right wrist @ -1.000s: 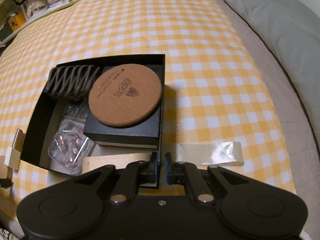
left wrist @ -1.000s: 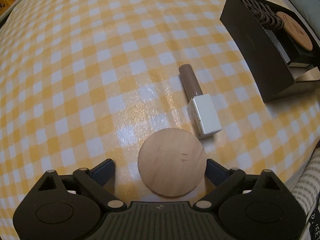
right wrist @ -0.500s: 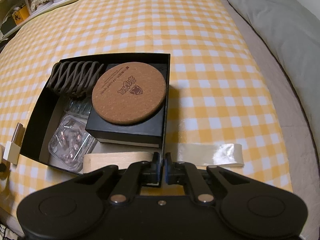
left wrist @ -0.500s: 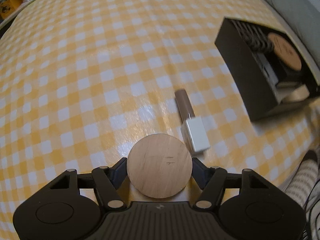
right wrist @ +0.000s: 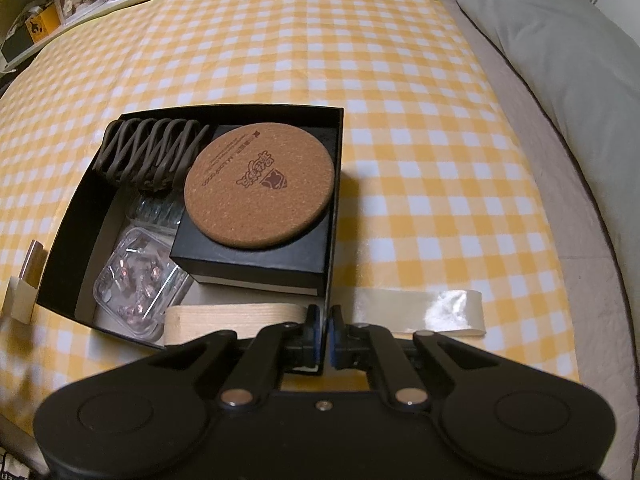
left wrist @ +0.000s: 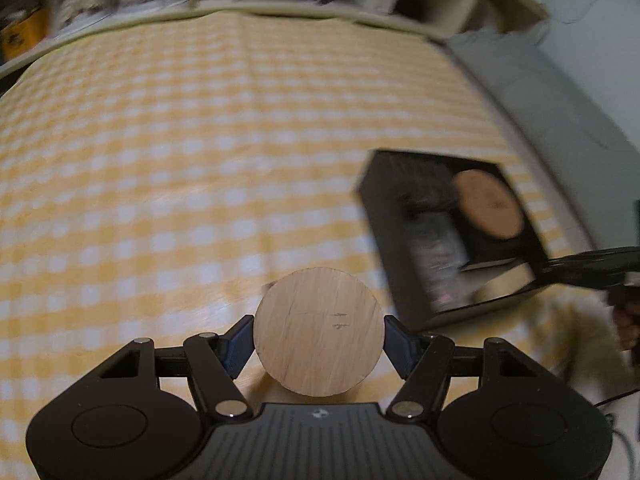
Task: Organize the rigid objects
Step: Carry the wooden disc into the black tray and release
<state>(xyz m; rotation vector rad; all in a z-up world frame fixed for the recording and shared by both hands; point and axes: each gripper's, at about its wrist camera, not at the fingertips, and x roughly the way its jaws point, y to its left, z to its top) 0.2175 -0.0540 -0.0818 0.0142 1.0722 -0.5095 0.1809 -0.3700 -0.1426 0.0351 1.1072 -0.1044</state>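
Box [right wrist: 334, 216] mostly packed; left hand-held gripper [left wrist: 319, 340] grips wooden disc [left wrist: 319, 330], not yet boxed; right hand-held gripper [right wrist: 325, 330] pinches box wall; tube [right wrist: 30, 266] remains outside.

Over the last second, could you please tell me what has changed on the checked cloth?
The left gripper closed its fingers on the wooden disc and lifted it off the checked cloth, tilting up so the shelves came into view. The right gripper stayed shut on the wall of the black box; the cork coaster and the other contents did not move.
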